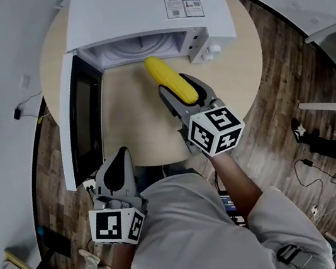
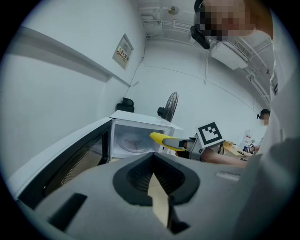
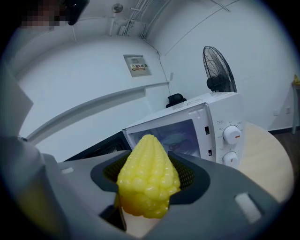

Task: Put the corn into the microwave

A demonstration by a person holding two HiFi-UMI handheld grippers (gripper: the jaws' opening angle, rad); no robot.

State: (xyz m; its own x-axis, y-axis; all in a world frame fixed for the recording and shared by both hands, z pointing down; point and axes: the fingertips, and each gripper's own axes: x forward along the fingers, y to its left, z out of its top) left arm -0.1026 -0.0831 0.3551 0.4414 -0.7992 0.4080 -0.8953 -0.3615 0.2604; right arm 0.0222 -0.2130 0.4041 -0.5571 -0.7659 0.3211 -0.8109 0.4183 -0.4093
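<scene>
The right gripper grips the bumpy yellow corn cob by its thick end, jaws spread wide around it. The tapered tip points at the boxy white microwave, just short of its cavity, whose glass-fronted door stands wide open for entry. The left gripper is closed and empty

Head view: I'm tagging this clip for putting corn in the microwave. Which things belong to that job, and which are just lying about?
Job: corn clamped in the right hand-held gripper; white microwave, its door open; round wooden table.
Lying about: left hand-held gripper, holding nothing; fan; cables on the floor.
</scene>
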